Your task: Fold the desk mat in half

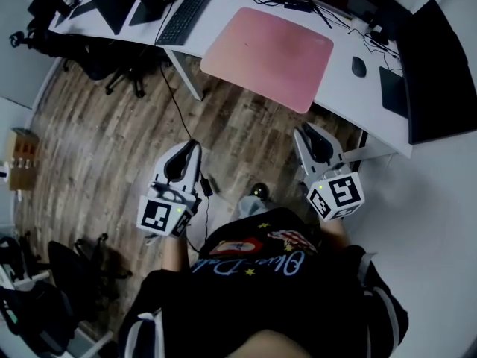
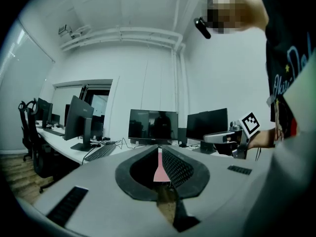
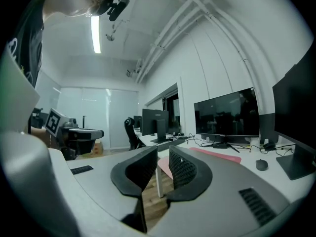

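Note:
A pink desk mat point(image 1: 268, 54) lies flat and unfolded on the white desk point(image 1: 344, 99), its near edge at the desk's front. Both grippers hang over the wooden floor, well short of the desk. My left gripper point(image 1: 193, 148) is shut with nothing in it; in the left gripper view a sliver of the mat point(image 2: 159, 171) shows beyond its jaws. My right gripper point(image 1: 304, 134) stands slightly open and empty, and past its jaws the mat point(image 3: 223, 156) stretches along the desk. Neither gripper touches the mat.
On the desk a black keyboard point(image 1: 185, 13) lies left of the mat and a mouse point(image 1: 358, 67) to its right, with cables behind and a dark monitor point(image 1: 436, 73) at the far right. Office chairs point(image 1: 104, 62) stand at the left. A white desk leg point(image 1: 184, 73) drops below the keyboard.

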A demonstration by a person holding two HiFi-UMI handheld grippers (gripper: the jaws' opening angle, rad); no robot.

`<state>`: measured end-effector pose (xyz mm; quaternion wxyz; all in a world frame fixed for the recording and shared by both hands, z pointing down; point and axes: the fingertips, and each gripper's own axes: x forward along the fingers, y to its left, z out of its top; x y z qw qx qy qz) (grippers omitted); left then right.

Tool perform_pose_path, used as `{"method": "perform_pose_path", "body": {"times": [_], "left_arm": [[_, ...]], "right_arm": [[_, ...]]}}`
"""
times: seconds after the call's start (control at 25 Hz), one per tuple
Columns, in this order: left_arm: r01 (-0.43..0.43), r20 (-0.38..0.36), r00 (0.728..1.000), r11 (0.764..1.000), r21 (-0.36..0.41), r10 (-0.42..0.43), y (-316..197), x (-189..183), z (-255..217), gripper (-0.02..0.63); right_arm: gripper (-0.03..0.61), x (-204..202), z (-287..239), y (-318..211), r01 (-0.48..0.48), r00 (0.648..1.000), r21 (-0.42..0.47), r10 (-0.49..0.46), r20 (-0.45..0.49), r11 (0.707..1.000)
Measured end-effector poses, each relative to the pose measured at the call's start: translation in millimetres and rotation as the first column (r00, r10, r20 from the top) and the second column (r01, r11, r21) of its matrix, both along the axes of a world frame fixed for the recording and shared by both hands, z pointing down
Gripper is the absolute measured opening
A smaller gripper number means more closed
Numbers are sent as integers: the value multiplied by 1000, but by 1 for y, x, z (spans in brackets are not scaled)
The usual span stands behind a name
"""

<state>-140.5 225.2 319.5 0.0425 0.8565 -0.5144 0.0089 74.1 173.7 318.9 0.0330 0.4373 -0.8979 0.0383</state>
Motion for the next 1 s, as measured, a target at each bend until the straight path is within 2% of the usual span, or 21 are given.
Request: {"method": "perform_pose_path", "body": {"times": [0.16, 0.4, 0.64, 0.68, 0.8, 0.88, 1.0], "left_arm": [[2, 81, 997, 1000, 11, -3, -36, 1, 7, 6], [-32, 201, 979, 999, -23, 36, -75, 12, 27, 6], [-116, 249, 961, 993, -38, 121, -122, 29, 44, 8], [-135, 267, 954, 990, -33, 138, -130, 31, 46, 12], [-194, 334, 921, 980, -45, 198, -153, 39, 56, 81], [-221, 365, 903, 974, -60, 227, -169, 39, 64, 84], [-248, 454, 853, 965, -82, 258, -191, 31, 81, 124]], "right_arm": [[49, 10, 8, -24, -19, 999, 8, 20, -43, 1000], [69, 28, 28, -36, -71, 991, -15, 69, -115, 997], [78, 42, 42, -55, -152, 969, -27, 143, -201, 988], [81, 41, 45, -59, -164, 964, -37, 152, -217, 986], [84, 40, 60, -71, -206, 948, -58, 184, -260, 977], [87, 35, 70, -80, -228, 933, -64, 199, -301, 972], [98, 24, 84, -92, -262, 903, -76, 217, -370, 962]]}}
